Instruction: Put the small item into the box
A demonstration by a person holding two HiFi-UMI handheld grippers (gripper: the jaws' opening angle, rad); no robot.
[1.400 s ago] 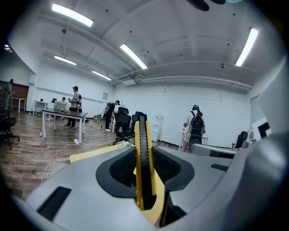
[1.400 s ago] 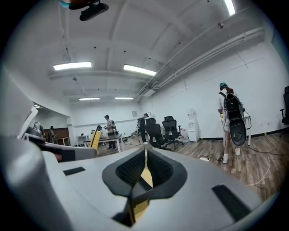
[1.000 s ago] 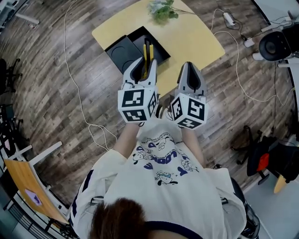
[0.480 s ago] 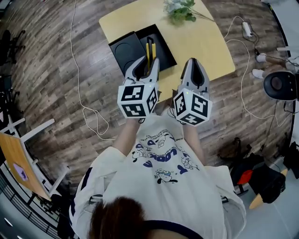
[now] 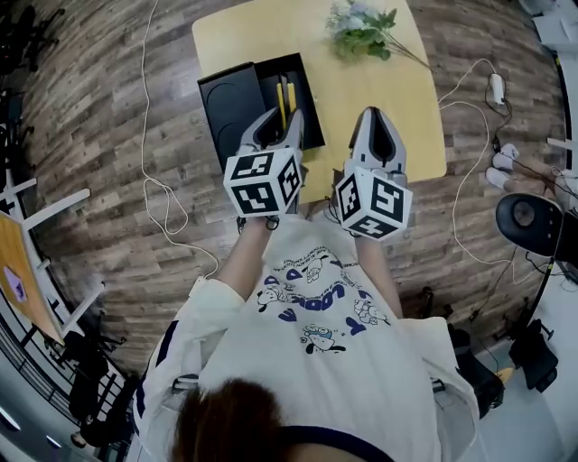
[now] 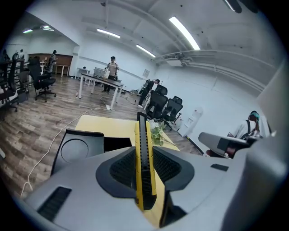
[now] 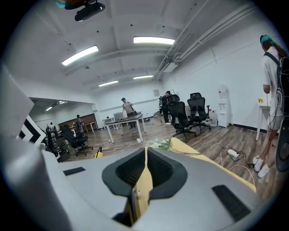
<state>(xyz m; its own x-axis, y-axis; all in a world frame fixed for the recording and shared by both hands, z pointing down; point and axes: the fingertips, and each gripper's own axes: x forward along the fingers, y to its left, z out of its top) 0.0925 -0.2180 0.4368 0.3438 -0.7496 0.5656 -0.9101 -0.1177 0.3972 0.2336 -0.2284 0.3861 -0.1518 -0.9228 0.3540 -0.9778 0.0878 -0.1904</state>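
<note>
A yellow-and-black utility knife [image 5: 284, 96] [image 6: 144, 155] stands on edge between the pads of my left gripper [image 5: 279, 124] [image 6: 145, 152], which is shut on it, its tip pointing forward. The gripper hangs over the near edge of the yellow table [image 5: 361, 95], just short of the open black box [image 5: 302, 97] [image 6: 116, 143]. The box's lid [image 5: 228, 101] [image 6: 76, 148], with a round recess, lies left of the box. My right gripper [image 5: 377, 122] [image 7: 145, 153] is beside the left one, shut with nothing in it.
A bunch of green flowers [image 5: 363, 25] [image 7: 160, 144] lies at the table's far end. White cables [image 5: 155, 194] trail over the wood floor on both sides, with a power strip [image 5: 498, 87] at the right. Office chairs, desks and people stand farther back.
The head view has swung, so the table now sits squarely ahead and nearer the grippers. Both grippers keep their pose, and the knife stays in the left one.
</note>
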